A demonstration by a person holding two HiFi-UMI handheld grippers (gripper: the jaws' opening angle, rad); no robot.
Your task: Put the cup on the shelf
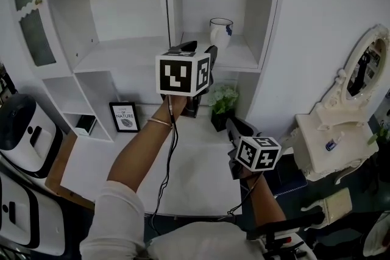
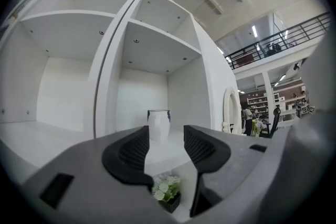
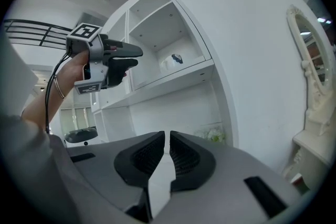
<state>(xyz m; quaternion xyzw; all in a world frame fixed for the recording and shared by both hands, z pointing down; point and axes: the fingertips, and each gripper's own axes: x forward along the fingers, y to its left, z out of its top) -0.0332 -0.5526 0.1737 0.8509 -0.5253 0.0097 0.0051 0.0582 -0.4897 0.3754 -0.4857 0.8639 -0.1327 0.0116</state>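
A white cup [image 1: 220, 31] with a blue mark stands upright on the shelf board [image 1: 244, 61] of the cabinet's right compartment. My left gripper [image 1: 198, 49] is raised in front of that compartment, pointing level at it. In the left gripper view the cup [image 2: 158, 124] stands beyond the open jaws, apart from them, and nothing is between the pads [image 2: 134, 152]. My right gripper [image 1: 234, 128] hangs lower, over the desk at the right. Its jaws are shut with nothing in them [image 3: 167, 152]. From there I see the left gripper [image 3: 113, 57] short of the cup [image 3: 170, 62].
A small potted plant [image 1: 223, 105] and a framed picture [image 1: 124, 116] stand on the white desk [image 1: 201, 179] under the shelf. An ornate white mirror stand [image 1: 359, 79] sits at the right. The cabinet's left compartments [image 1: 116, 9] hold nothing.
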